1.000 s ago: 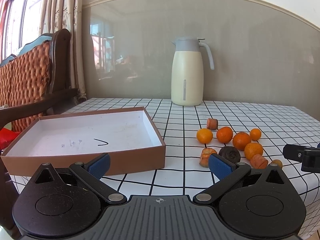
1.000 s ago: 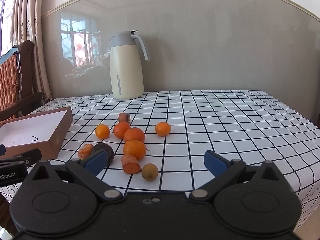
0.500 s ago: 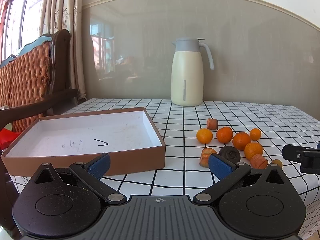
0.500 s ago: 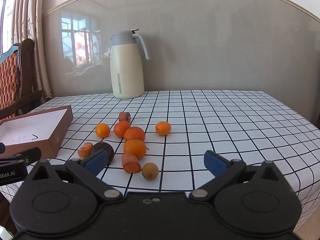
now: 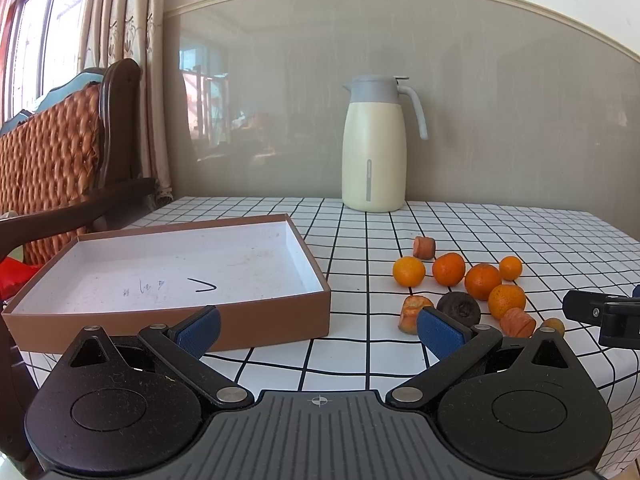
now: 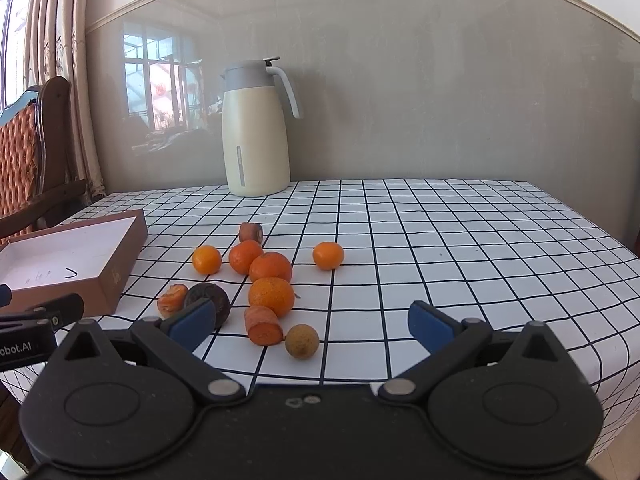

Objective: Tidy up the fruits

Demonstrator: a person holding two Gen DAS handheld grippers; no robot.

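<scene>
Both claws, left [image 5: 318, 330] and right [image 6: 310, 322], are held wide open and empty, fruits [image 6: 271, 267] at 12 o'clock awaiting the box [image 5: 168, 268].

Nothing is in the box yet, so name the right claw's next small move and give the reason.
Probably ease the right claw forward and down over the small brown fruit. It lies nearest and between the open fingers, apart from the carrot piece beside it, and the box holds no fruit.
</scene>
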